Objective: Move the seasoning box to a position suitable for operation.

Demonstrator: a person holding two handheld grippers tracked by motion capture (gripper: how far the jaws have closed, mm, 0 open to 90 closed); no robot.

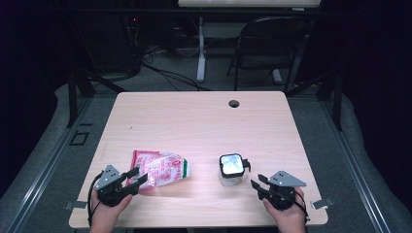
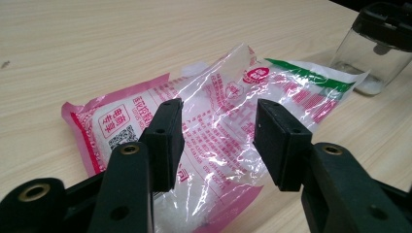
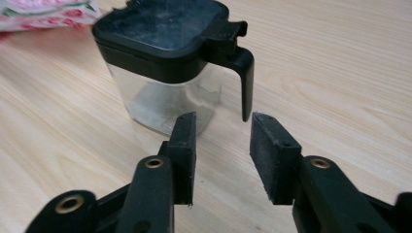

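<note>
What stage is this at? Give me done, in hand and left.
Done: nothing yet; the clear jar stands with its black lid shut and the pink plastic bag of white granules lies flat on the table.
In hand: the left gripper hovers open over the bag, and the right gripper stands open near the jar's handle.
Left: gripping both.

The bag [image 2: 214, 131] lies flat on the table [image 1: 194, 121], just ahead of and partly under the left gripper's fingers [image 2: 167, 141]. The jar [image 3: 165, 63] stands just ahead of the right gripper's fingers [image 3: 272, 155], well right of the bag.
</note>
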